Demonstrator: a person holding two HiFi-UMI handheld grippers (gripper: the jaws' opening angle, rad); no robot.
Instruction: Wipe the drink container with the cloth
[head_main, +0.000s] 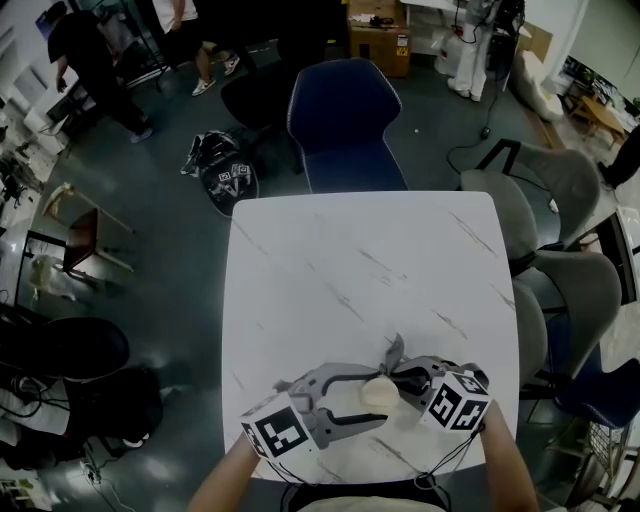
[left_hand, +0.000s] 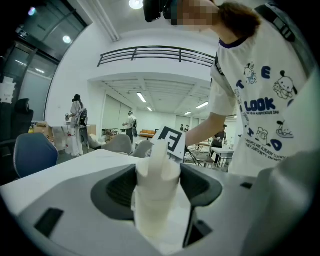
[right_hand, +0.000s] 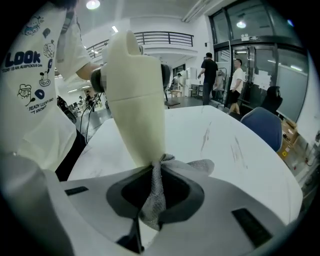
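Note:
The drink container (head_main: 378, 393) is a cream-coloured bottle held above the white table (head_main: 360, 270) near its front edge. My left gripper (head_main: 368, 400) is shut on the container (left_hand: 156, 192), whose spout points up between the jaws. My right gripper (head_main: 400, 378) is shut on a grey mesh cloth (right_hand: 154, 192), and the cloth (head_main: 393, 352) is pressed against the lower side of the container (right_hand: 136, 95). In the head view the two grippers meet at the container, left one from the left, right one from the right.
A dark blue chair (head_main: 343, 125) stands at the table's far edge. Grey chairs (head_main: 560, 240) line the right side. A bag (head_main: 225, 175) lies on the floor at the far left. People stand in the background.

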